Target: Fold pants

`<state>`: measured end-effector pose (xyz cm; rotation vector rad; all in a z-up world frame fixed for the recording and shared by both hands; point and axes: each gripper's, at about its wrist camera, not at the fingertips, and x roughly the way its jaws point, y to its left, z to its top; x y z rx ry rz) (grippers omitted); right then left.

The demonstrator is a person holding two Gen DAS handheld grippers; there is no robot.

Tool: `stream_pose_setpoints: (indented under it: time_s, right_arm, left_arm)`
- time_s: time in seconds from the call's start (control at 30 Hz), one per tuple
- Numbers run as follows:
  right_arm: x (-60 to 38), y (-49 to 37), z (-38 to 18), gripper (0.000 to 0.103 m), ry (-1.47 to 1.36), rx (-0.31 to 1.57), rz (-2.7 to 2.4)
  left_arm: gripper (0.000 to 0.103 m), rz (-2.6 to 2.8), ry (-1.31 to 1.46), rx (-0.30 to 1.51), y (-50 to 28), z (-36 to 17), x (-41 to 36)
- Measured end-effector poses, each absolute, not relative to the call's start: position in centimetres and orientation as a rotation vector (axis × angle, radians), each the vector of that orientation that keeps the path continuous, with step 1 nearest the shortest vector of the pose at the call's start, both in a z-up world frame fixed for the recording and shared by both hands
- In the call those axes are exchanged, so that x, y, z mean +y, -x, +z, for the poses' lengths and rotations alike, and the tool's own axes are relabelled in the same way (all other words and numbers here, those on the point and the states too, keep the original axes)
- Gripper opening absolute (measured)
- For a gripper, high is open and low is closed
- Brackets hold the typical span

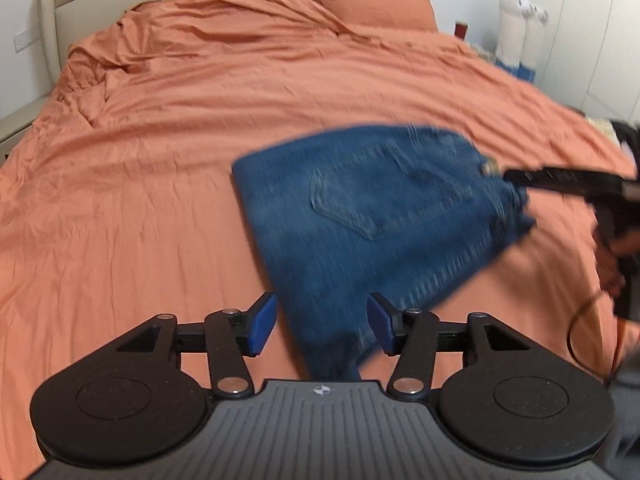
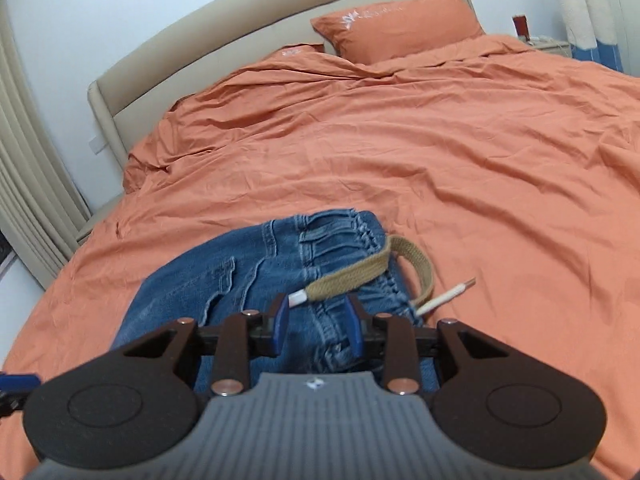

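Both hand-held grippers angled downward, jaws apart.

Left hand-held gripper (image 1: 322, 322) stands wide, pads clear of anything. Right hand-held gripper (image 2: 318, 326) is narrower, gripping nothing; a hand (image 1: 610, 264) holds it, right of the left one.

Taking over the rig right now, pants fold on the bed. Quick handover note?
Left gripper: open, holds nothing; a corner of the folded blue denim jeans lies between its blue pads without touching them.
Right gripper: jaws partly open over the waistband; grip cannot be told.
Jeans: compact folded stack on the orange bedsheet, back pocket up. Tan woven drawstring trails loose off the waistband.
Done: the folds appear finished.
Left: probably tuck the drawstring in, square the stack, withdraw both grippers.
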<state>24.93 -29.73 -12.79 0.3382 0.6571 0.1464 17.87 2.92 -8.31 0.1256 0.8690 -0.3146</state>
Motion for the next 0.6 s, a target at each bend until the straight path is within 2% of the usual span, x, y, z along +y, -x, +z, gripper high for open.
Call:
stream_pose_setpoints:
  time_s: [0.1, 0.17, 0.23, 0.27, 0.37, 0.4, 0.47, 0.5, 0.6]
  right_arm:
    - [-29.4, -25.7, -13.8, 0.024, -0.289, 0.689, 0.154]
    - [-29.5, -25.7, -14.4, 0.021, -0.276, 0.69, 0.151]
    - [-29.6, -25.7, -14.9, 0.02, -0.28, 0.697, 0.153]
    - [-29.8, -25.7, -15.1, 0.02, -0.291, 0.7, 0.152]
    - [-30.1, -26.0, -15.4, 0.019, -0.308, 0.701, 0.146]
    - [-30.3, -26.0, -15.4, 0.019, -0.309, 0.7, 0.136]
    - [-30.5, -26.1, -15.6, 0.019, -0.315, 0.709, 0.13]
    - [-30.6, -26.3, -15.7, 0.019, -0.324, 0.716, 0.133]
    - [-31.0, -26.4, -16.0, 0.019, -0.341, 0.742, 0.139]
  left_arm:
    - [0.066, -0.29, -0.186, 0.895, -16.6, -10.2, 1.8]
    - [0.063, -0.247, -0.218, 0.896, -16.6, -11.4, 1.2]
    - [0.052, -0.199, -0.223, 0.879, -16.8, -11.9, 1.1]
    - [0.051, -0.185, -0.234, 0.871, -16.8, -11.9, 1.1]
    - [0.037, -0.197, -0.365, 0.887, -17.0, -12.6, -0.7]
    - [0.031, -0.209, -0.45, 0.885, -16.8, -13.0, -1.7]
    - [0.01, -0.216, -0.592, 0.856, -16.6, -13.1, -3.1]
    - [0.006, -0.215, -0.656, 0.831, -16.4, -12.8, -3.5]
    - [0.004, -0.236, -0.83, 0.781, -15.9, -12.1, -3.8]
